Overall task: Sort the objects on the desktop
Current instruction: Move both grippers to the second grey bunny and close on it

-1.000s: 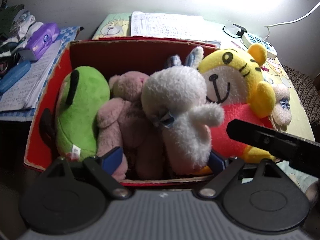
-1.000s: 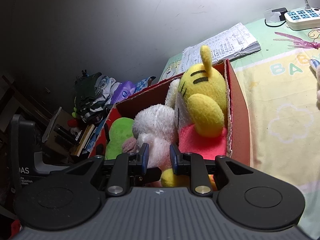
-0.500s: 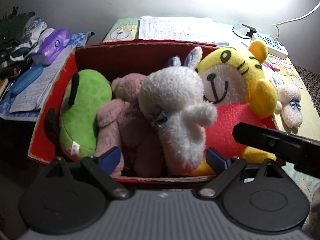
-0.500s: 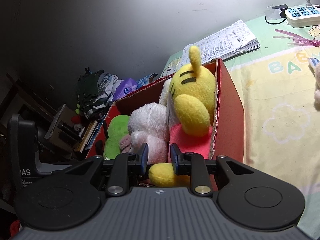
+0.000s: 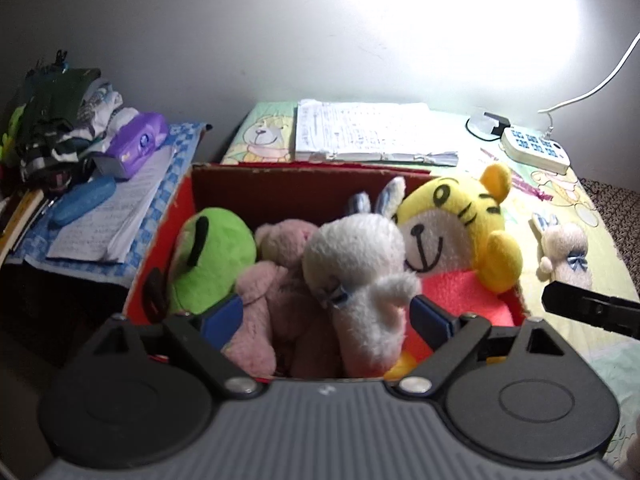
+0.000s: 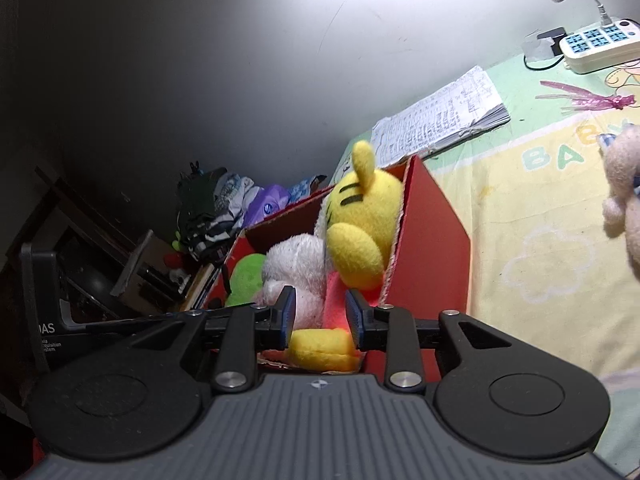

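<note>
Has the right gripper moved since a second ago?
Yes. The right gripper has backed away from the red box, whose near corner now shows beyond its opening fingers, with the yellow tiger's foot between them.

Cream plush (image 6: 624,196) cut off at right edge.

I see a plain grey wall (image 5: 240,40) behind everything, washed out by a bright glare (image 5: 460,20) at upper right. The desk (image 6: 540,208) wears a pastel yellow-green cloth printed with cartoon figures. Left of it stands a lower surface under a blue checked cloth (image 5: 176,168). Dark shelving (image 6: 72,240) sits in shadow far left.
</note>
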